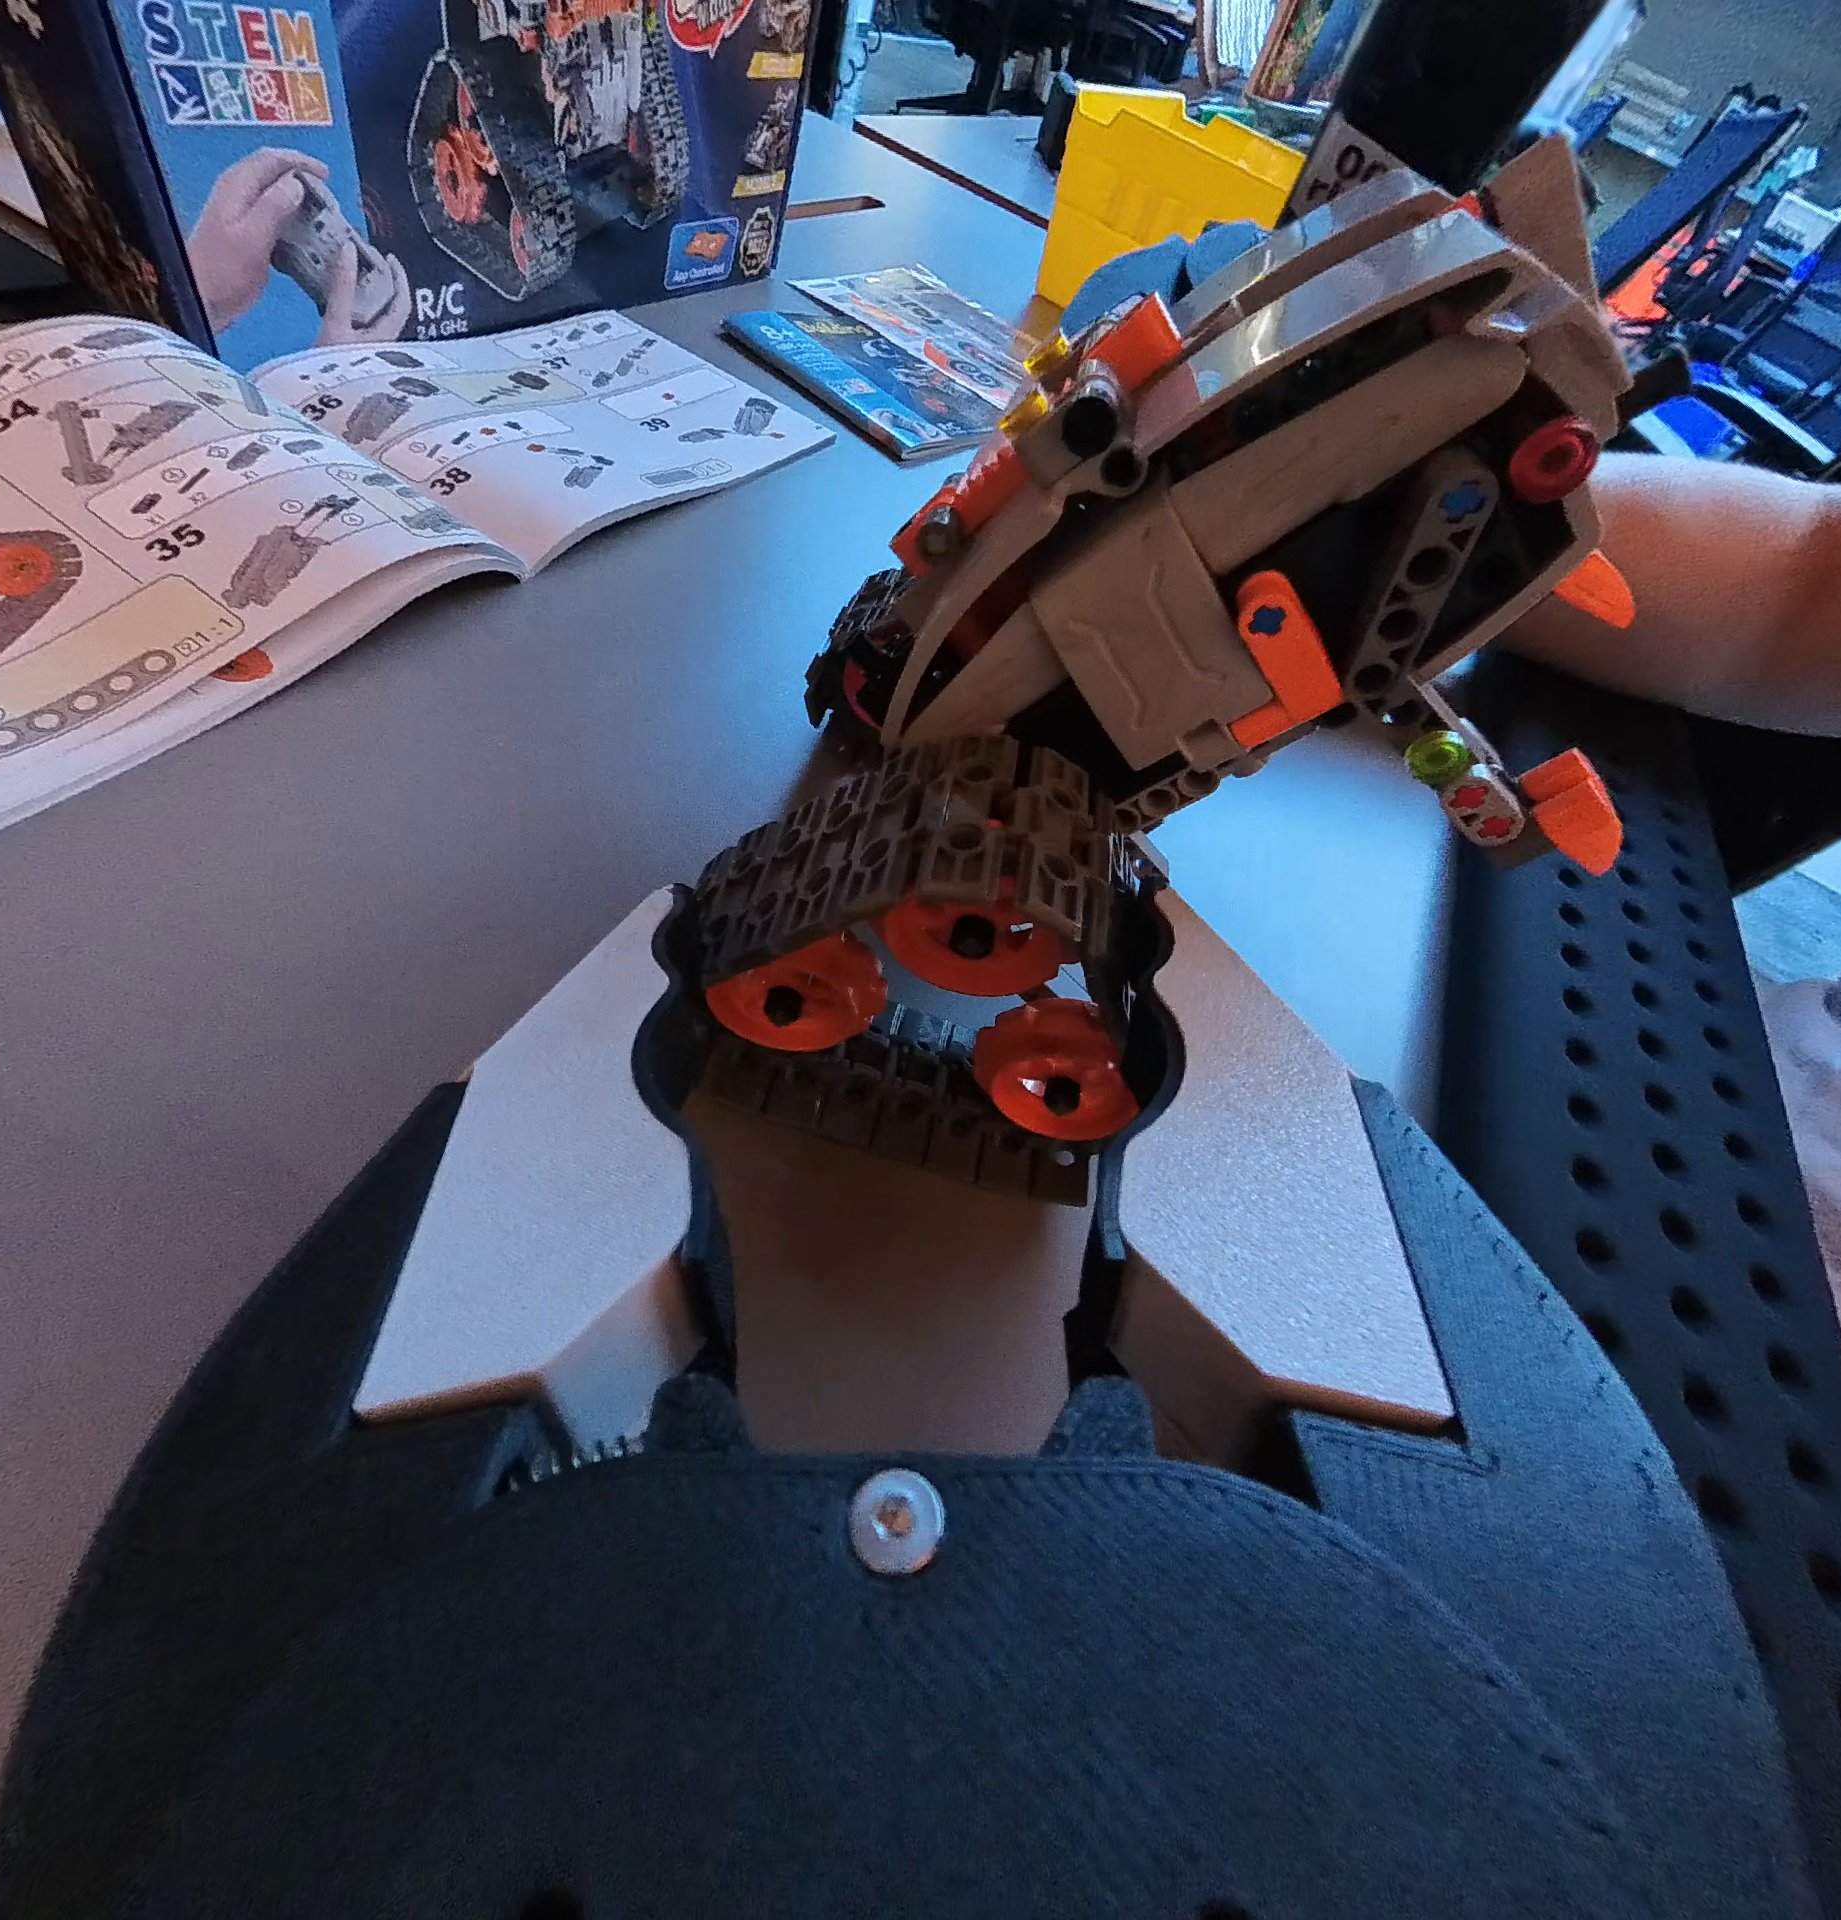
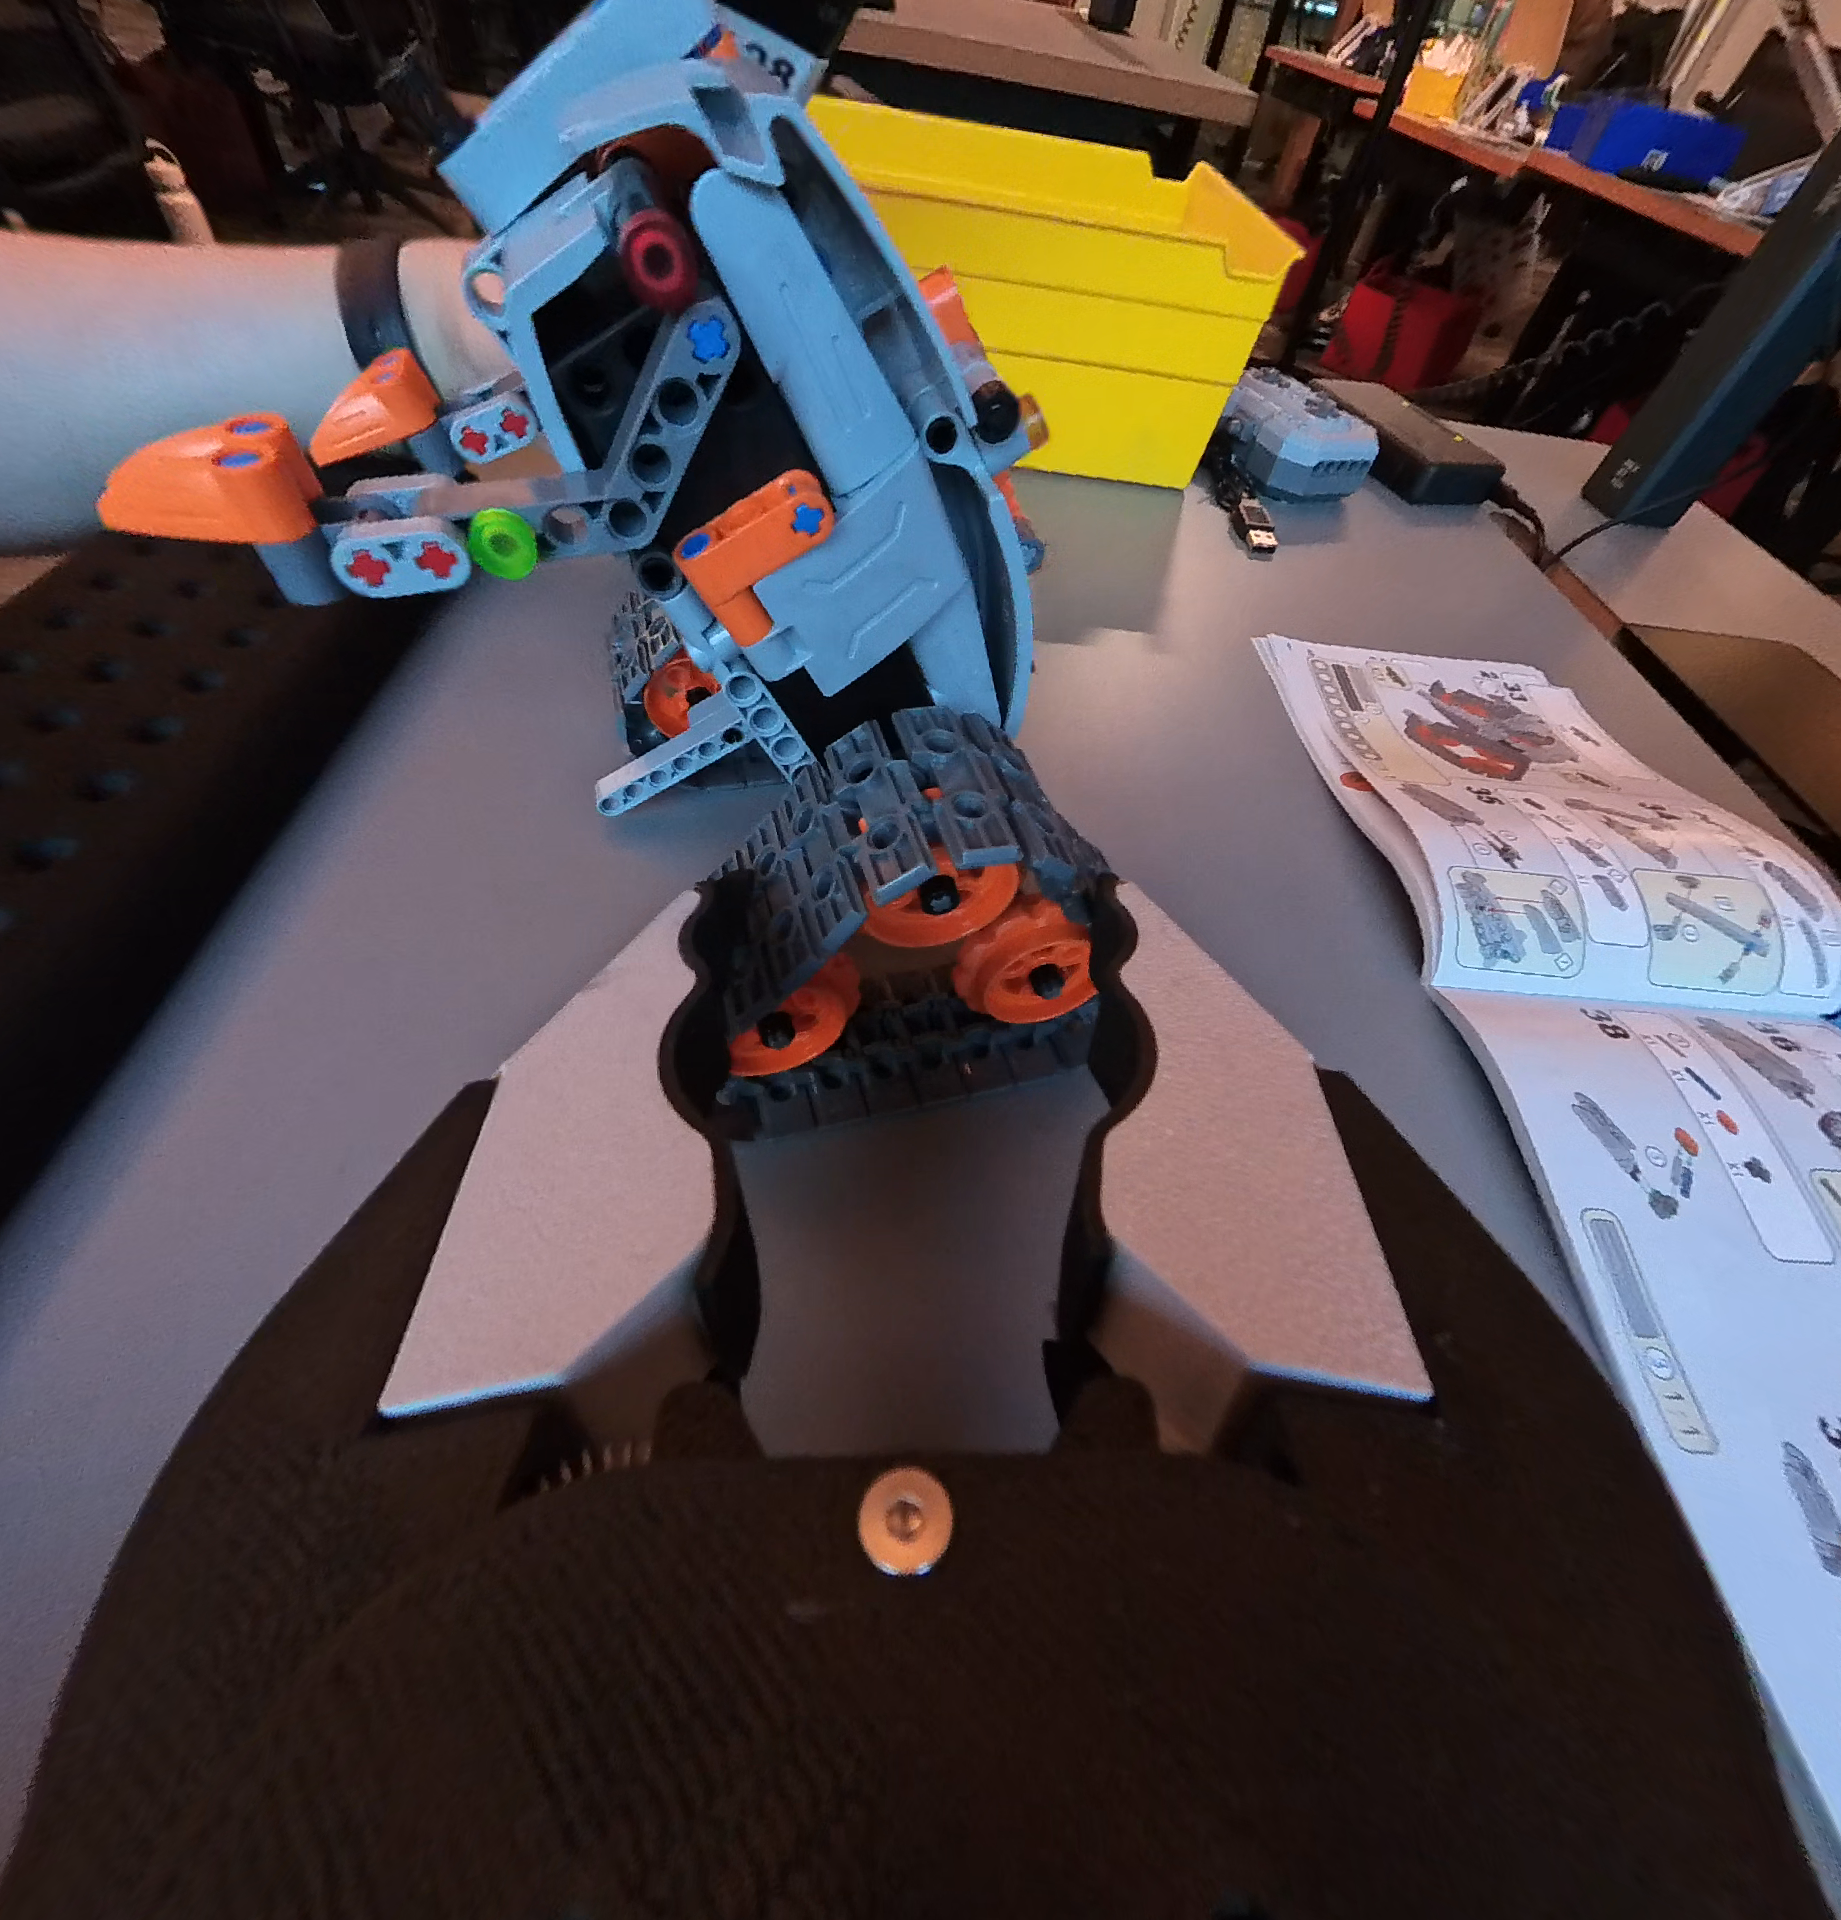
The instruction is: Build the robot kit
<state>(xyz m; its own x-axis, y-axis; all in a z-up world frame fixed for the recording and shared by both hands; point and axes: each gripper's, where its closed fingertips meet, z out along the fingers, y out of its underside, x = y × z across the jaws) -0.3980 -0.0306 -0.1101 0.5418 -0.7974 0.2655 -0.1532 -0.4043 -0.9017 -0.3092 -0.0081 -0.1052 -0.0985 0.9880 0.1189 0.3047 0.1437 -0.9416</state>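
Note:
A grey, black and orange brick-built tracked vehicle (image 1: 1238, 499) is tilted above the grey table (image 1: 376, 987). My left gripper (image 1: 916, 997) is shut on one of its dark track units with three orange wheels (image 1: 957, 935). In the right wrist view the vehicle body (image 2: 791, 436) leans up and left. My right gripper (image 2: 905, 987) is shut on a track unit with orange wheels (image 2: 926, 904). A second track (image 2: 656, 675) shows behind the body. A black part of the other gripper (image 1: 1415, 94) shows behind the model, its fingers hidden.
An open instruction booklet (image 1: 272, 499) (image 2: 1622, 935), the toy's box (image 1: 459, 156) and a leaflet (image 1: 895, 364) lie on the table. A yellow bin (image 2: 1082, 301) stands behind. A black perforated board (image 1: 1674, 1143) (image 2: 85, 727) lies beside. A person's forearm (image 1: 1726, 582) is close by. The grippers' ends are close to 11 cm from one another.

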